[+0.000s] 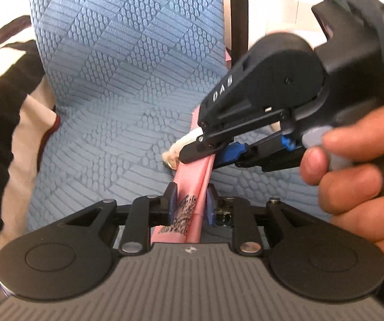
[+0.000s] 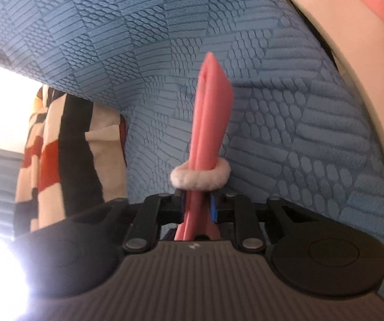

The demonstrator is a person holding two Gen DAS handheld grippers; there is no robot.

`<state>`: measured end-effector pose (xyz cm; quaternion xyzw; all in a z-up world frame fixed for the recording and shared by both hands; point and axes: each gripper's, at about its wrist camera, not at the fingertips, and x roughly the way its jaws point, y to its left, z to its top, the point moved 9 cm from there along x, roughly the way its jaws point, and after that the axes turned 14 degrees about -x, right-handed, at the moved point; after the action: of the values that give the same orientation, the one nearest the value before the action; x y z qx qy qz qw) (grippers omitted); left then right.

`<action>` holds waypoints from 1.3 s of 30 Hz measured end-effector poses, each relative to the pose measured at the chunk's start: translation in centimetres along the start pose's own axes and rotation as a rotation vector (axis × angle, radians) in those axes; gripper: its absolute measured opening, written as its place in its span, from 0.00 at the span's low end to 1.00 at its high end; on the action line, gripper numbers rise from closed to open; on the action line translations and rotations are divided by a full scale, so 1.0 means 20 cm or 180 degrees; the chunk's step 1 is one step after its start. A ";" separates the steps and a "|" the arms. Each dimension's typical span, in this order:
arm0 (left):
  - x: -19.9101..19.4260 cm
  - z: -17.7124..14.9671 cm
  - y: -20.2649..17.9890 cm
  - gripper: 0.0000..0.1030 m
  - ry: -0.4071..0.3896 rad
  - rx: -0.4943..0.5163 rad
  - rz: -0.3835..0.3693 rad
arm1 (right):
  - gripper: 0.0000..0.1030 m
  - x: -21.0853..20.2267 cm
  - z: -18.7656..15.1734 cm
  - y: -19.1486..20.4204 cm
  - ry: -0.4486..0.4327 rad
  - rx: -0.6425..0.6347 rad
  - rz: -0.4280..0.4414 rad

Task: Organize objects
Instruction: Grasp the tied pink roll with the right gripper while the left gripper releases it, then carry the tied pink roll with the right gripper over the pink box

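Print on the pink packet (image 1: 189,208) seems smudged; right gripper (image 2: 197,203) clamps it, left gripper (image 1: 189,203) loosely straddles.

Pink packet (image 2: 213,112), white hair tie (image 2: 200,178), blue textured cloth (image 2: 285,123)

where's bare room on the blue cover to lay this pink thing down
Free: the blue textured cover between the striped cloth and the pink packet, and its far stretch beyond the packet's tip. Crowded: the middle, where both tongs, left and right, flank the packet and its white fluffy band.
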<state>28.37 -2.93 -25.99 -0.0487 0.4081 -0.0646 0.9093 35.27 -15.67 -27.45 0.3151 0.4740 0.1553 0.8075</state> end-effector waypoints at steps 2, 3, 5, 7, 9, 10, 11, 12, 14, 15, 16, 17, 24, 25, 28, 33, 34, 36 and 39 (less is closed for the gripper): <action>-0.04 0.01 -0.01 0.27 0.0002 -0.0088 -0.0112 | 0.15 -0.02 0.01 0.00 -0.0054 -0.0083 -0.0097; -0.05 0.01 -0.01 0.27 -0.0006 -0.0120 -0.0167 | 0.14 -0.03 0.02 -0.01 -0.0079 -0.0107 -0.0150; -0.09 0.02 -0.02 0.27 -0.0036 -0.0162 -0.0207 | 0.12 -0.06 0.04 -0.03 -0.0158 -0.0235 -0.0370; -0.12 0.03 -0.02 0.27 -0.0053 -0.0192 -0.0253 | 0.11 -0.10 0.07 -0.05 -0.0257 -0.0380 -0.0596; -0.14 0.03 -0.02 0.27 -0.0050 -0.0241 -0.0305 | 0.11 -0.13 0.09 -0.06 -0.0332 -0.0406 -0.0659; -0.14 0.03 -0.01 0.27 -0.0046 -0.0255 -0.0306 | 0.11 -0.15 0.09 -0.06 -0.0355 -0.0415 -0.0662; -0.14 0.04 -0.01 0.27 -0.0042 -0.0260 -0.0298 | 0.11 -0.16 0.09 -0.06 -0.0369 -0.0427 -0.0665; -0.13 0.04 0.00 0.27 -0.0030 -0.0264 -0.0279 | 0.11 -0.18 0.09 -0.06 -0.0378 -0.0441 -0.0668; -0.11 0.05 0.02 0.27 0.0023 -0.0318 -0.0271 | 0.11 -0.24 0.07 -0.06 -0.0390 -0.0504 -0.0680; -0.11 0.04 0.03 0.27 0.0050 -0.0362 -0.0309 | 0.11 -0.26 0.06 -0.05 -0.0383 -0.0546 -0.0699; -0.11 0.04 0.03 0.27 0.0072 -0.0402 -0.0336 | 0.11 -0.28 0.04 -0.05 -0.0372 -0.0590 -0.0723; -0.11 0.04 0.04 0.27 0.0088 -0.0438 -0.0356 | 0.11 -0.31 0.02 -0.04 -0.0356 -0.0649 -0.0756; -0.22 0.04 0.00 0.27 0.0102 -0.0547 -0.0579 | 0.12 -0.48 -0.08 0.11 -0.0368 -0.0928 -0.0804; -0.24 0.03 -0.01 0.27 0.0098 -0.0533 -0.0561 | 0.12 -0.51 -0.10 0.12 -0.0373 -0.0958 -0.0816; -0.29 0.03 -0.01 0.27 0.0105 -0.0561 -0.0542 | 0.12 -0.58 -0.16 0.14 -0.0364 -0.1001 -0.0881; -0.42 0.05 -0.05 0.27 0.0116 -0.0697 -0.0587 | 0.12 -0.71 -0.21 0.17 -0.0363 -0.1048 -0.0927; -0.44 0.06 -0.07 0.27 0.0127 -0.0723 -0.0604 | 0.12 -0.75 -0.20 0.18 -0.0367 -0.1065 -0.0932; -0.49 0.07 -0.10 0.27 0.0150 -0.0783 -0.0640 | 0.12 -0.82 -0.19 0.20 -0.0388 -0.1093 -0.0952; -0.58 0.11 -0.15 0.27 0.0130 -0.0815 -0.0635 | 0.12 -0.95 -0.14 0.23 -0.0478 -0.1131 -0.0963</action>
<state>22.15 -3.93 -15.68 -0.2032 0.4245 -0.1030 0.8763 23.46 -21.64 -12.78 0.1042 0.4196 0.0897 0.8972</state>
